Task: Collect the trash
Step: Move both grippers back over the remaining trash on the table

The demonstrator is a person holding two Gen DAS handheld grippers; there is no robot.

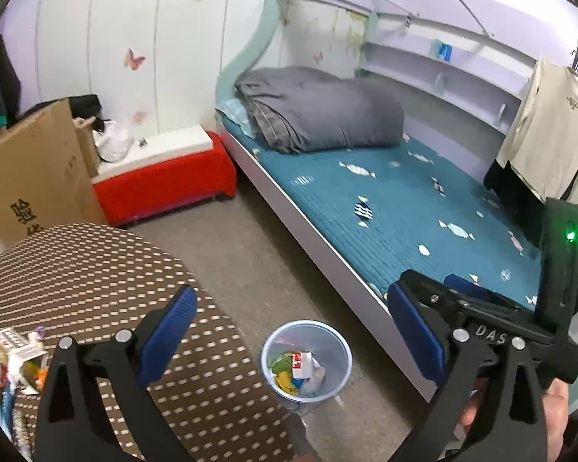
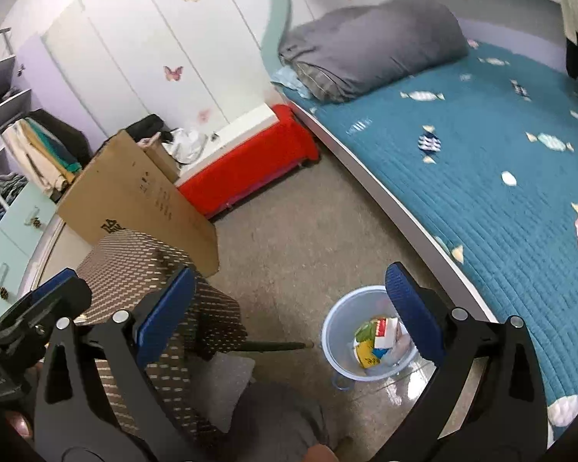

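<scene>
Both grippers, left (image 1: 289, 331) and right (image 2: 289, 308), have jaws wide and empty above the bin (image 1: 306, 362), which sits on the floor between table (image 1: 96, 269) and bed (image 1: 404, 208). More trash (image 1: 11, 358) sits at the table's left edge. I'd swing left over it, come down low, then pinch one wrapper.

I am counting two tongs, the left tongs (image 1: 289, 331) and the right tongs (image 2: 293, 308), each spreading two blue pads. Below and between them I am seeing one pale blue bin (image 2: 341, 358) holding several wrappers, too jumbled to count. Left of the tongs I am finding one desk (image 1: 96, 269), one cardboard box (image 2: 135, 192), and ahead one red bench (image 1: 165, 188). Right: one bed (image 1: 404, 208).
</scene>
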